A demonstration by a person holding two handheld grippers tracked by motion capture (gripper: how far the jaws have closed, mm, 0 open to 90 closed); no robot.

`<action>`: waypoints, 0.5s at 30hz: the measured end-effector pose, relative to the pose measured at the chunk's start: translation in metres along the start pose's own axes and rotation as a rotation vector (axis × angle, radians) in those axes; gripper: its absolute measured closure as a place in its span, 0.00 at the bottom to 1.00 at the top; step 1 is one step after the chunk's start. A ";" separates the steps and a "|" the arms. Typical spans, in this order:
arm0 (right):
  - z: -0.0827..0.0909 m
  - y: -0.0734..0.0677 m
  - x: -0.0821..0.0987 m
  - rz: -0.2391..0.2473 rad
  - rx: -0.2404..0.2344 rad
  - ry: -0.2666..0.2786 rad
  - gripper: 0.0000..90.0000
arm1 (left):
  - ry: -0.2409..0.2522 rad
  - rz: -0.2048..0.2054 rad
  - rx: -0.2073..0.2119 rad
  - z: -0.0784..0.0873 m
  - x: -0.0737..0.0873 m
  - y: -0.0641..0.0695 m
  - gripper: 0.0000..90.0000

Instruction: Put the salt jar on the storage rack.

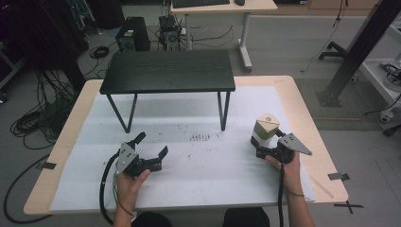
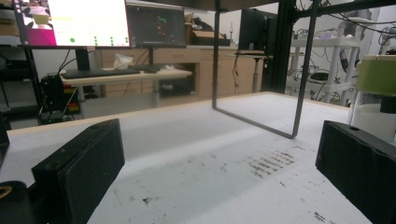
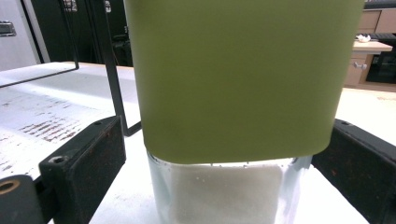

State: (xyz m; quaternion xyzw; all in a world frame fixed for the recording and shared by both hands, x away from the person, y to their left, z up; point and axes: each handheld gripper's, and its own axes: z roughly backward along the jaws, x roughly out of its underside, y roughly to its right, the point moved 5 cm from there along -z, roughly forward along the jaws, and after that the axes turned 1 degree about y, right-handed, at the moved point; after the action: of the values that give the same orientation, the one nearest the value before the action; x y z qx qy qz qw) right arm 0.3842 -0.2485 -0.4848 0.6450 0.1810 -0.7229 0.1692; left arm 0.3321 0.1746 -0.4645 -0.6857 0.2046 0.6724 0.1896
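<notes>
**Right gripper closing in around the green-lidded jar**

The jar (image 1: 264, 130) is standing upright on the white-covered counter (image 1: 198, 184), toward its right side, just right of the black stand (image 1: 168, 72). It is a clear glass container with a green lid, holding white granules low in the glass. The right gripper (image 1: 261, 150) is sitting at the jar's base, its jaws lying on either side of the glass; from the right gripper view a gap is showing at each side, so the jar (image 3: 233, 140) is not clamped. The left gripper (image 1: 151, 145) is resting well apart on the counter's left, jaws spread wide, holding nothing. Brown specks (image 1: 199, 137) are lying between them.
</notes>
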 end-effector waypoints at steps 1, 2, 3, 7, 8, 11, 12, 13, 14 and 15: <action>0.000 0.000 0.000 0.000 0.000 0.001 0.04 | 0.000 -0.001 0.000 0.000 0.000 0.000 0.02; 0.000 0.000 0.000 0.000 -0.001 0.001 0.04 | 0.000 -0.001 0.000 0.000 0.000 0.000 0.02; 0.000 0.000 0.000 0.001 -0.001 0.001 0.04 | 0.000 -0.001 0.000 0.000 0.000 0.000 0.02; 0.000 0.000 0.000 0.001 -0.001 -0.002 0.05 | 0.000 -0.001 0.000 0.000 0.000 0.000 0.02; 0.000 0.000 0.000 0.001 0.000 -0.002 0.05 | 0.000 -0.001 0.001 0.000 0.000 0.000 0.02; 0.000 0.000 0.000 0.001 0.000 -0.003 0.05 | 0.000 -0.002 0.001 0.000 0.000 0.000 0.02; 0.000 0.000 0.000 0.001 0.001 -0.003 0.05 | 0.000 -0.002 0.000 0.000 0.000 0.000 0.02; 0.000 0.000 0.000 0.003 0.002 -0.002 0.05 | 0.000 -0.001 0.000 0.000 0.000 0.000 0.02; 0.000 0.000 0.000 0.003 0.004 -0.002 0.05 | 0.000 -0.001 0.000 0.000 0.000 0.000 0.02; 0.000 0.000 0.000 0.003 0.004 -0.002 0.05 | 0.000 -0.001 0.000 0.000 0.000 0.000 0.02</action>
State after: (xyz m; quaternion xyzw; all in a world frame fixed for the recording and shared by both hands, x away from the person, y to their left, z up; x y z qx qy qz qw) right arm 0.3842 -0.2485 -0.4849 0.6450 0.1784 -0.7235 0.1694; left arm 0.3319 0.1746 -0.4646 -0.6859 0.2040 0.6722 0.1900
